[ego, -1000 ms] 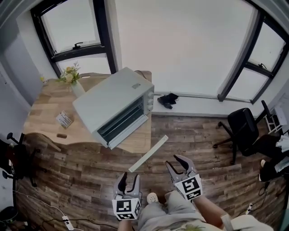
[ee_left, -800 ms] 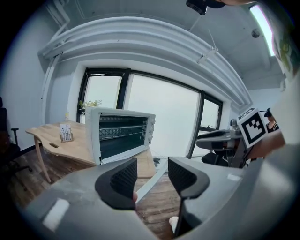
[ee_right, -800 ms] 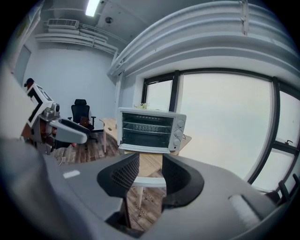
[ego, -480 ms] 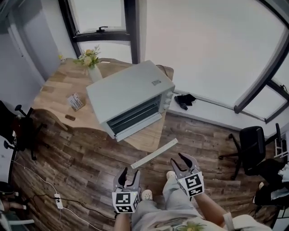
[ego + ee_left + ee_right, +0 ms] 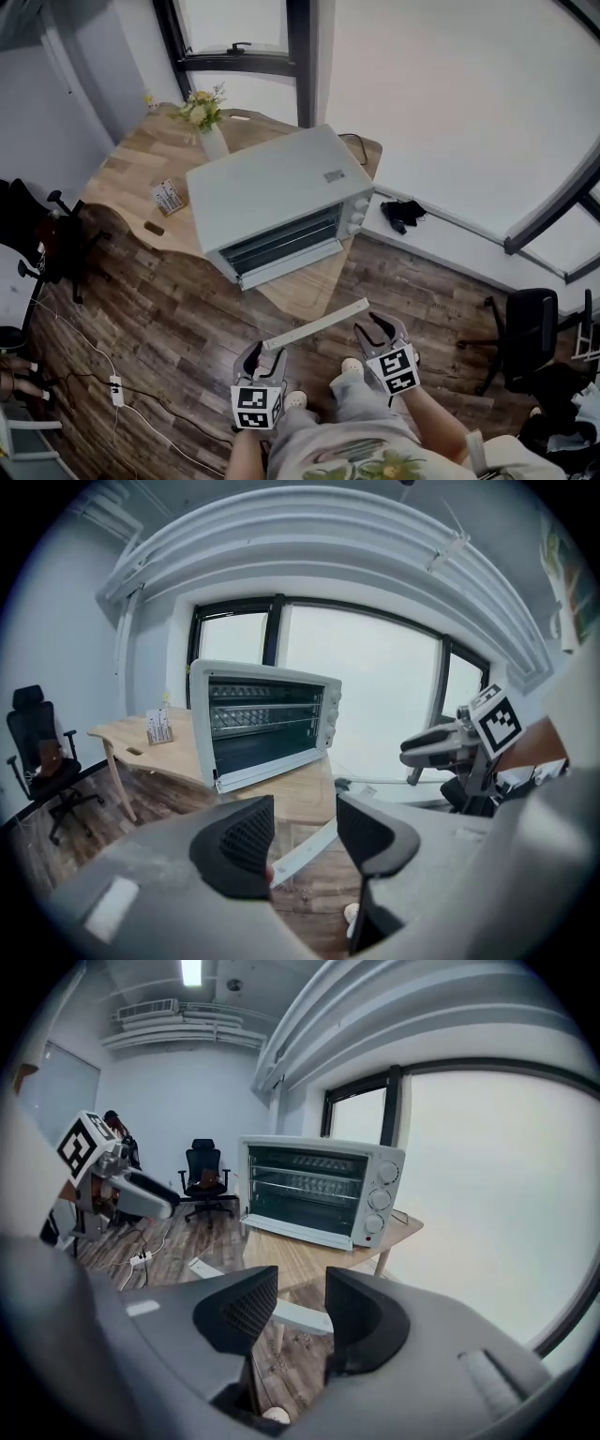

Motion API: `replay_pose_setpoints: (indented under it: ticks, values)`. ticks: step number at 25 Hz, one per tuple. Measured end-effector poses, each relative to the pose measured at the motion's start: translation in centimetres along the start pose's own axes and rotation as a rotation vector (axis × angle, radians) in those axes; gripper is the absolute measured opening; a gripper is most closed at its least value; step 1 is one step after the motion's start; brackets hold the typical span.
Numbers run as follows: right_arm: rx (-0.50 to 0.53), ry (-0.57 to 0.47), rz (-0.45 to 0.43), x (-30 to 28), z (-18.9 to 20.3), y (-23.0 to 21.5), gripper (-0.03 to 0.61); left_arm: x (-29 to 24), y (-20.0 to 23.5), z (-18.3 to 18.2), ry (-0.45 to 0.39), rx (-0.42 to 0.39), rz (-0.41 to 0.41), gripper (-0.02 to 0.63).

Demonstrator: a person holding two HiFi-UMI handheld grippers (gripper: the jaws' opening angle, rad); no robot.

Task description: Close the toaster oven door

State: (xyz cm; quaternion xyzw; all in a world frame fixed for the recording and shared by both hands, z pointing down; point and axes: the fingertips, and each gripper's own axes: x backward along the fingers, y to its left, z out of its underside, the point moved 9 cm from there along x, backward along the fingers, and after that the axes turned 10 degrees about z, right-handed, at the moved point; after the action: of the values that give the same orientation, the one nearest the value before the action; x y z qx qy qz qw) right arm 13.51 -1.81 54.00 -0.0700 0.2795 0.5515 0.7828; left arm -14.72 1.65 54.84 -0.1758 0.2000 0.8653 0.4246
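A white toaster oven stands on a wooden table. Its door is folded down at the front, and the racks inside show in the left gripper view. Both grippers hang low by the person's legs, well short of the oven. My left gripper is open with nothing between its jaws. My right gripper is open too and holds nothing. In the right gripper view the oven sits ahead with its knobs on the right side.
A long white strip lies on the wood floor between the grippers and the table. On the table stand a vase of flowers and a small card holder. Office chairs stand at both sides; a power strip lies at the left.
The head view has swung, so the table and oven now sit nearer the picture's middle. Both grippers stay low by the legs, open as before.
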Motion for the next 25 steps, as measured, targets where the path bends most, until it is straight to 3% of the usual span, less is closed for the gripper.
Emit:
replay_pose_setpoints:
  ticks: [8, 16, 25]
  values:
    - [0.0, 0.104, -0.058, -3.7, 3.0, -2.6, 0.215, -2.2, 0.9, 3.3, 0.139, 0.069, -0.041, 0.212]
    - [-0.026, 0.207, -0.127, -7.2, 5.1, -4.4, 0.215, -3.5, 2.6, 6.3, 0.207, 0.229, -0.114, 0.212]
    - [-0.119, 0.317, -0.213, -10.3, 7.6, -6.0, 0.215, -5.2, 4.4, 8.9, 0.245, 0.415, -0.129, 0.212]
